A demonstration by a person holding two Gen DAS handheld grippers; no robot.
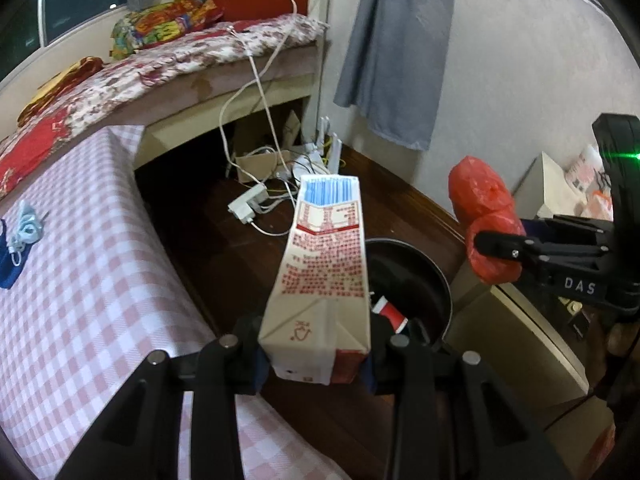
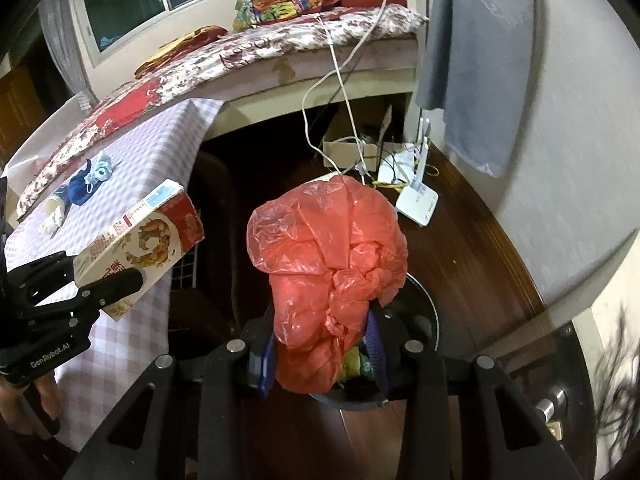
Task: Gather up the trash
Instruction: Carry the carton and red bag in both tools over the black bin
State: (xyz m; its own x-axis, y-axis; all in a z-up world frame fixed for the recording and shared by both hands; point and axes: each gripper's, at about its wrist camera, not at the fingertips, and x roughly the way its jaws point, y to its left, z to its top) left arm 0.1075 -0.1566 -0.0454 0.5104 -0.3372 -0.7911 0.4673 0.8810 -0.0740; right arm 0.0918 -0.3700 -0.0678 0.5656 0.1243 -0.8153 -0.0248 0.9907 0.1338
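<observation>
My left gripper [image 1: 316, 360] is shut on a cardboard carton [image 1: 324, 264] with red print and holds it tilted above the floor, next to a black round bin [image 1: 424, 272]. The carton also shows in the right wrist view [image 2: 140, 244] at the left, above the table edge. My right gripper [image 2: 324, 356] is shut on a crumpled red plastic bag [image 2: 332, 256] and holds it over the bin [image 2: 420, 312], which has some trash inside. The bag also shows in the left wrist view [image 1: 484, 216] at the right.
A table with a pink checked cloth [image 1: 80, 260] stands at the left, with a crumpled mask and blue cloth [image 2: 92, 180] on it. A bed [image 1: 180, 56] is behind. Cables, a power strip [image 1: 248, 204] and a cardboard box [image 2: 352, 148] lie on the dark wooden floor.
</observation>
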